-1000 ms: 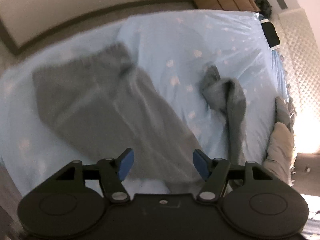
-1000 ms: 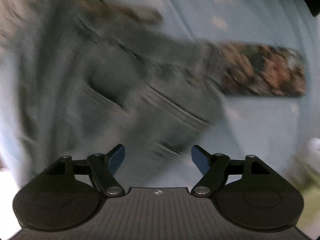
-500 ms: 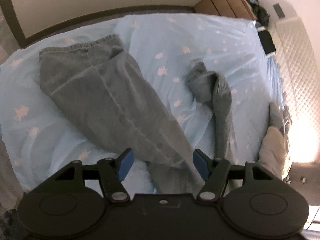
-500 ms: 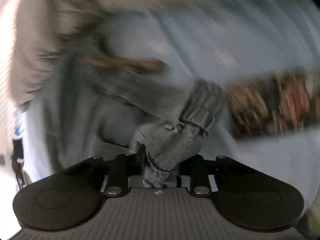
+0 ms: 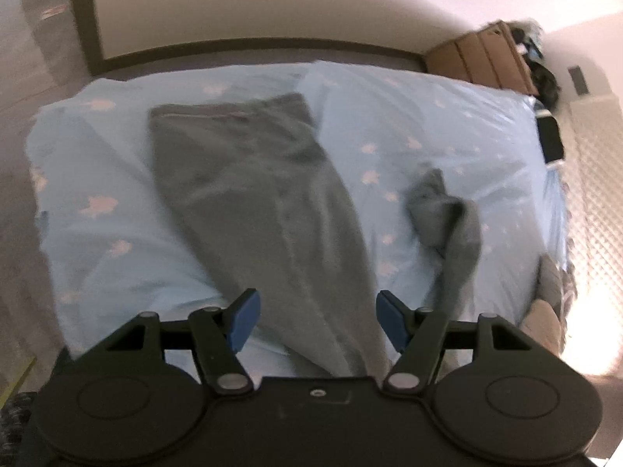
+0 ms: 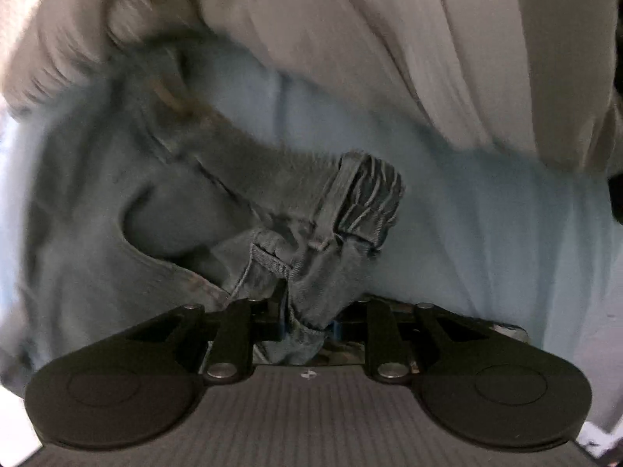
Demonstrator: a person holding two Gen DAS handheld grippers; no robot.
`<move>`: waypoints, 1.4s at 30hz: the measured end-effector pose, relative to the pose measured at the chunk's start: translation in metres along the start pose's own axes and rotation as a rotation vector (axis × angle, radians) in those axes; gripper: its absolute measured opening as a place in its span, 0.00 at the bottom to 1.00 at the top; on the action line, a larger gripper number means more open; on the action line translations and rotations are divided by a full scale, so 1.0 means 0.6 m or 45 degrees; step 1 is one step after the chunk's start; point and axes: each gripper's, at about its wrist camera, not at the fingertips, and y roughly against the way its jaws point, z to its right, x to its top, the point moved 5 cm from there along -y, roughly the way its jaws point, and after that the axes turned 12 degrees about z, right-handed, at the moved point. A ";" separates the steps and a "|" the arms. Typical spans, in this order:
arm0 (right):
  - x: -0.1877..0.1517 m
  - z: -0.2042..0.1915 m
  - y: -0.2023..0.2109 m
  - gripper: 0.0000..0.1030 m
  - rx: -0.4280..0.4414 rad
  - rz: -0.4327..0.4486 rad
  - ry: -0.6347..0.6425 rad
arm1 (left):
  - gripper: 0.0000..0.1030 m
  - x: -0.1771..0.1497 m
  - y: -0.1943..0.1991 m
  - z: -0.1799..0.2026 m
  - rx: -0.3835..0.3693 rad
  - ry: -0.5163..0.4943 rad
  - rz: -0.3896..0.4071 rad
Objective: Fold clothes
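Grey jogger trousers (image 5: 249, 194) lie on a light blue bed sheet (image 5: 420, 116), waistband at the far end, one leg running toward me. The other leg (image 5: 455, 225) is bunched and twisted to the right. My left gripper (image 5: 317, 321) is open and empty, hovering above the near leg. My right gripper (image 6: 307, 321) is shut on the ribbed cuff (image 6: 350, 210) of a trouser leg and holds it lifted off the sheet (image 6: 486, 233); its fingertips are hidden by the fabric.
A beige quilt (image 6: 389, 39) lies bunched beyond the cuff, also at the bed's right edge (image 5: 545, 311). A black phone (image 5: 549, 142) lies at the far right corner. A wooden dresser (image 5: 483, 58) stands against the wall.
My right gripper shut on the trouser cuff and has lifted it toward the quilt. My left gripper stayed open and drew back, so more of the bed shows.
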 end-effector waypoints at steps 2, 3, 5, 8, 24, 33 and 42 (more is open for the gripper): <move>-0.004 0.002 0.001 0.20 -0.001 0.017 -0.036 | 0.64 0.010 0.001 -0.021 0.013 0.049 0.009; -0.002 0.002 0.003 0.20 0.002 0.020 -0.052 | 0.66 0.015 -0.001 -0.032 0.018 0.076 0.011; 0.005 0.001 0.009 0.21 0.006 0.009 -0.062 | 0.67 0.020 -0.011 -0.051 0.036 0.128 0.006; 0.007 0.002 0.029 0.28 0.011 -0.005 -0.060 | 0.68 0.021 -0.042 -0.083 0.058 0.213 -0.026; -0.022 -0.076 0.193 0.44 -0.040 0.090 0.065 | 0.69 0.071 -0.231 -0.218 0.060 0.541 -0.132; -0.060 -0.181 0.231 0.44 0.020 0.109 0.180 | 0.25 0.093 -0.255 -0.223 0.085 0.495 -0.161; -0.089 -0.260 0.220 0.44 0.074 0.088 0.260 | 0.01 0.147 -0.154 -0.222 -0.034 0.493 -0.085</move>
